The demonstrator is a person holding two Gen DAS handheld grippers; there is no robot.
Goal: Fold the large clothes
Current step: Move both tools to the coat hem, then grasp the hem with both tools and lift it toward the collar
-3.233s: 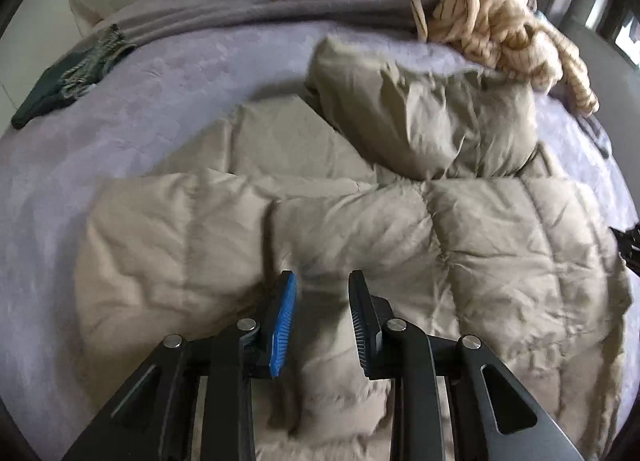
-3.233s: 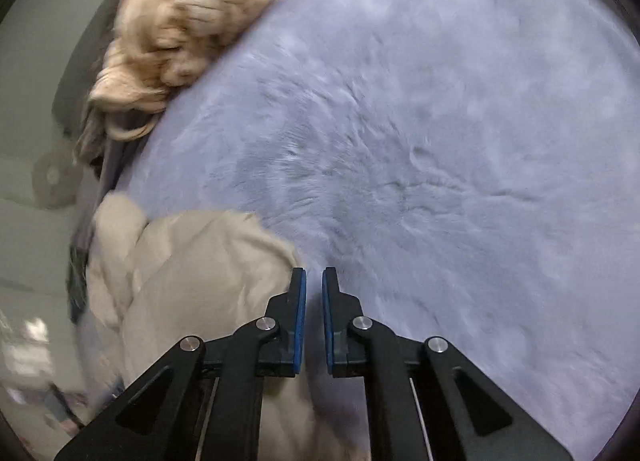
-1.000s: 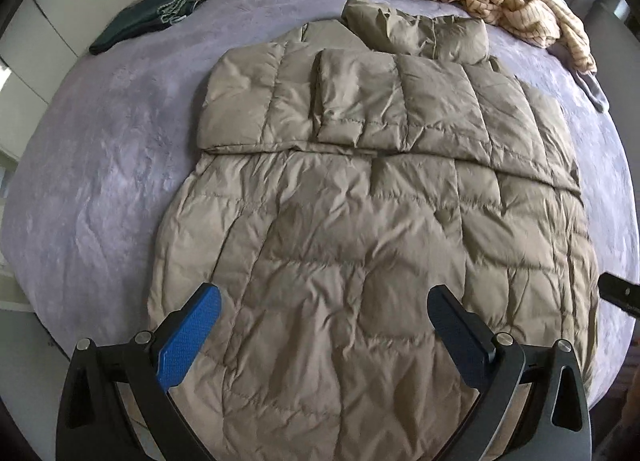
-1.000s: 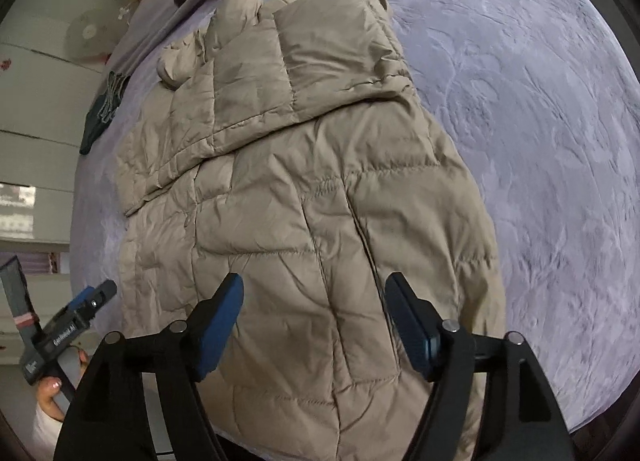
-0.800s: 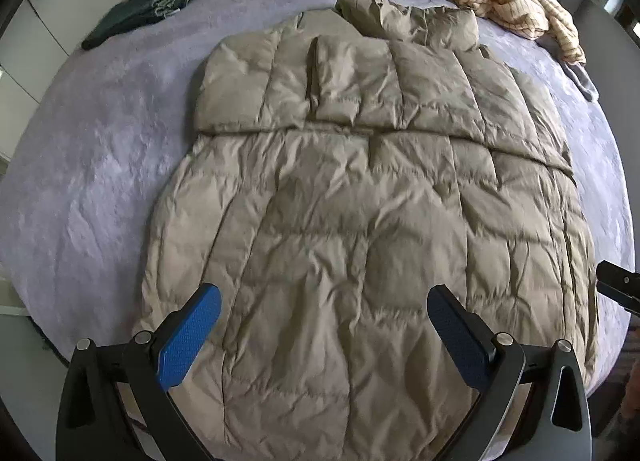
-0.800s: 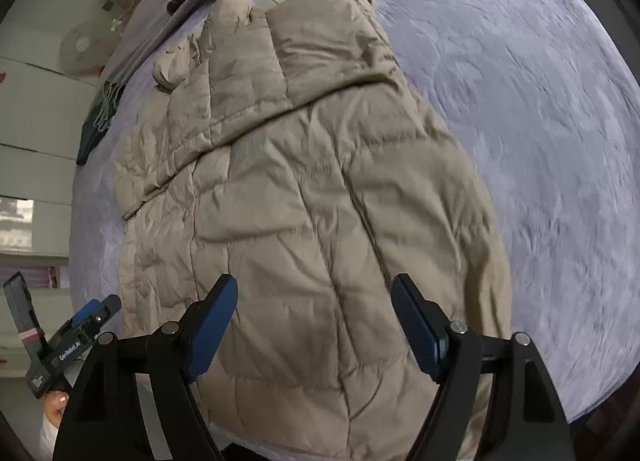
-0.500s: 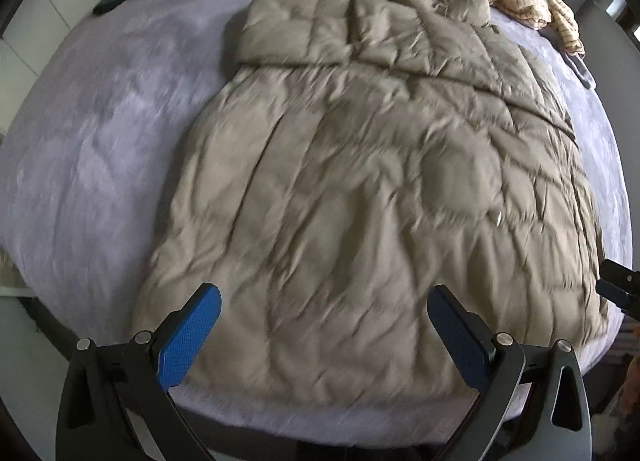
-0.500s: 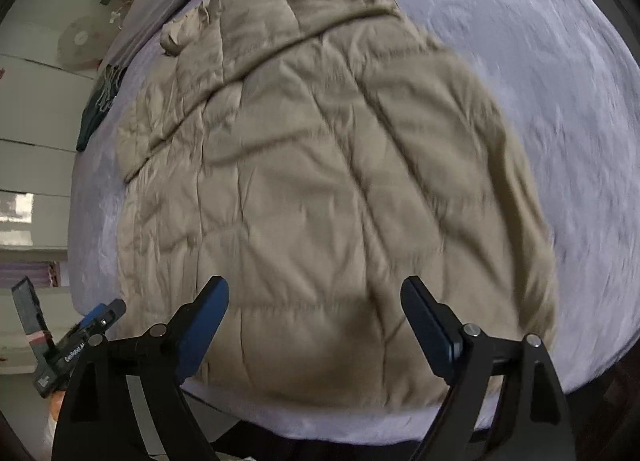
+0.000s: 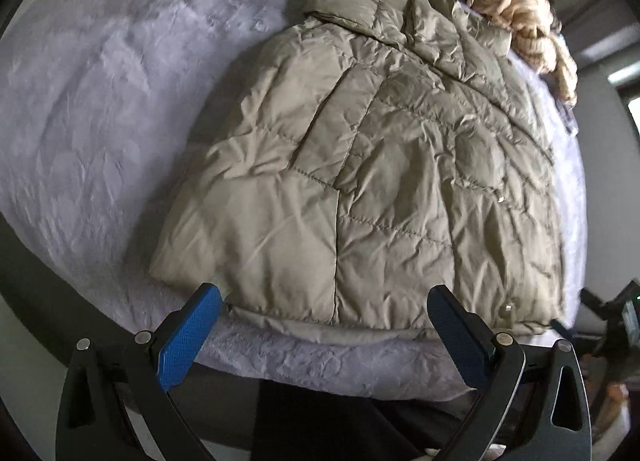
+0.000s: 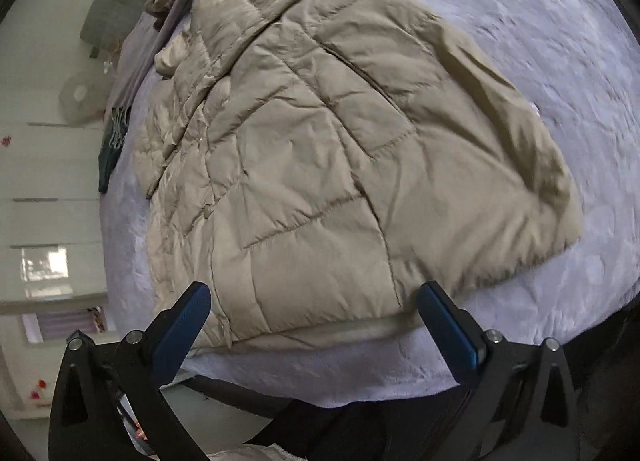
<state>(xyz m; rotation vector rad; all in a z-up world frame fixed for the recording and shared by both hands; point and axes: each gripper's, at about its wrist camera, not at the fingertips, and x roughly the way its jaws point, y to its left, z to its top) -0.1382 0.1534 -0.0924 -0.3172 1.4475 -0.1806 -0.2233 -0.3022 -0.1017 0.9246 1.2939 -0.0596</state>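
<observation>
1. Both views now show the near hem of the jacket (image 9: pixel 380 181) and the front edge of the bed (image 9: pixel 320 357) low in the frame, where a second ago the jacket ran off the bottom; the right gripper's jaws were also narrower then.
2. Jacket: a khaki quilted puffer with a smooth, slightly shiny shell, stitched into puffy rectangular panels and finely wrinkled. It lies flat on the bed with its sleeves folded in across the upper part, filling the middle of both views (image 10: pixel 320 165).
3. Its near hem is a soft rounded edge, lying just inside the bed's front edge, with a narrow strip of cover between them.
4. Bed cover: pale lilac, plush and matted, with swirled nap marks. Wide bare areas lie at the left of the left wrist view and at the upper right of the right wrist view (image 10: pixel 560 41).
5. A rumpled cream knit garment (image 9: pixel 532 33) is heaped at the upper right of the left wrist view, beyond the jacket's collar end.
6. Left gripper (image 9: pixel 324 329): jaws spread wide, blue ribbed pads (image 9: pixel 188 337) framing the hem without touching it, nothing held.
7. Right gripper (image 10: pixel 316 325): jaws opening, spread wide above the hem, nothing between them.
</observation>
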